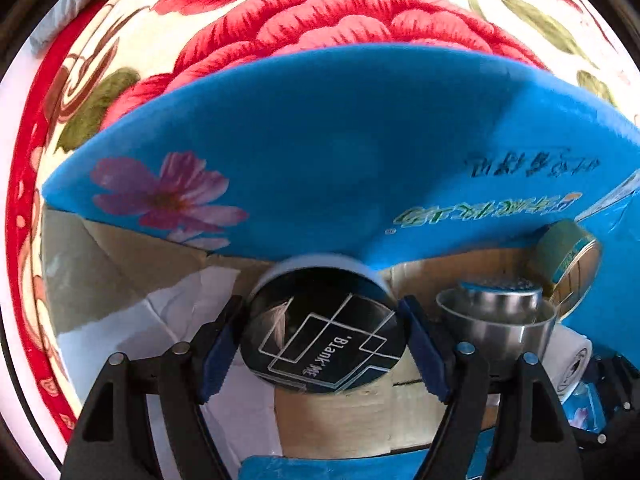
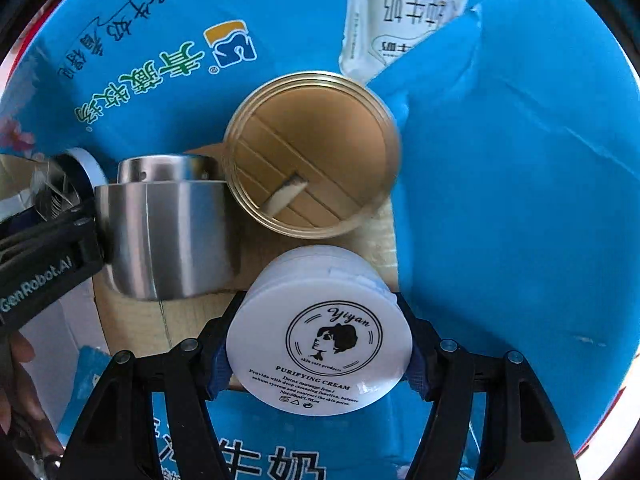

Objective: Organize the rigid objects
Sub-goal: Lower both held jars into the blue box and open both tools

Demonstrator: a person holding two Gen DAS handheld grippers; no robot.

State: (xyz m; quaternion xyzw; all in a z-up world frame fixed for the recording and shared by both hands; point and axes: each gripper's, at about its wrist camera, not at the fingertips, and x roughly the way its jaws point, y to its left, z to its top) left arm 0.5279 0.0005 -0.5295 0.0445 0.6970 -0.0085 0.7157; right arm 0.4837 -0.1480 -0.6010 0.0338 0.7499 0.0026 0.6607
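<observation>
My left gripper (image 1: pixel 323 340) is shut on a round black "Blank ME" compact (image 1: pixel 323 340) with a white rim, held inside the open blue cardboard box (image 1: pixel 320 140). My right gripper (image 2: pixel 320 344) is shut on a white "Yiyan Purifying Cream" jar (image 2: pixel 320 336), held over the box floor. A steel cup (image 2: pixel 168 224) lies on its side in the box; it also shows in the left wrist view (image 1: pixel 500 320). A gold tin (image 2: pixel 312 156) lies next to it; it also shows in the left wrist view (image 1: pixel 568 264). The left gripper (image 2: pixel 44 248) with the compact shows at the right view's left edge.
The box has blue printed flaps (image 2: pixel 520 200) standing around a brown floor (image 2: pixel 180 320). White paper (image 1: pixel 160 320) lies at the floor's left. A red floral cloth (image 1: pixel 320 12) lies beyond the box. A white roll (image 1: pixel 572 364) lies right of the steel cup.
</observation>
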